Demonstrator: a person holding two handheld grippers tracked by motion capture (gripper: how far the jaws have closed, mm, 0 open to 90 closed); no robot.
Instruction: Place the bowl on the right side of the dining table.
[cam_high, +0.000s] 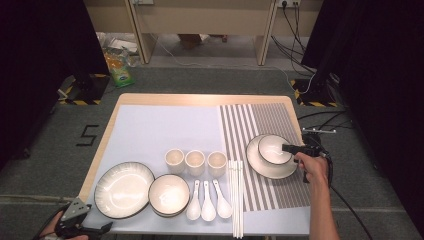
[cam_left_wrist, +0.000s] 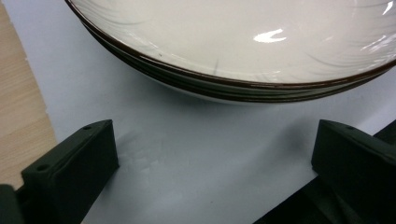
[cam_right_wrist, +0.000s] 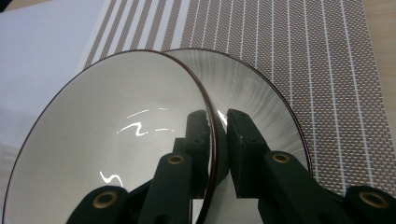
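**Right jaws pinch the bowl's rim on the striped mat**

We see the right gripper (cam_high: 291, 148) at the right side of the table (cam_high: 150, 99), its jaws pressed onto the rim of a white bowl (cam_high: 272, 148) with a dark edge line: one jaw inside the bowl, the other outside. The bowl sits on a white plate (cam_high: 260, 167), which lies on the striped placemat (cam_high: 270, 115). In the right gripper view the bowl (cam_right_wrist: 107, 140) appears tilted over the plate (cam_right_wrist: 261, 102), though we cannot tell whether it is lifted clear.

The left gripper (cam_high: 75, 220) is at the near left corner of the table, its jaws spread wide with nothing between them. In the left gripper view they rest low over the pale blue mat (cam_left_wrist: 187, 154), just short of a large shallow plate (cam_left_wrist: 233, 42).

Between the two grippers we count a second bowl (cam_high: 169, 194), three cups (cam_high: 195, 162) in a row, three white spoons (cam_high: 207, 202) and white chopsticks (cam_high: 236, 200) lying along the edge of the striped placemat.
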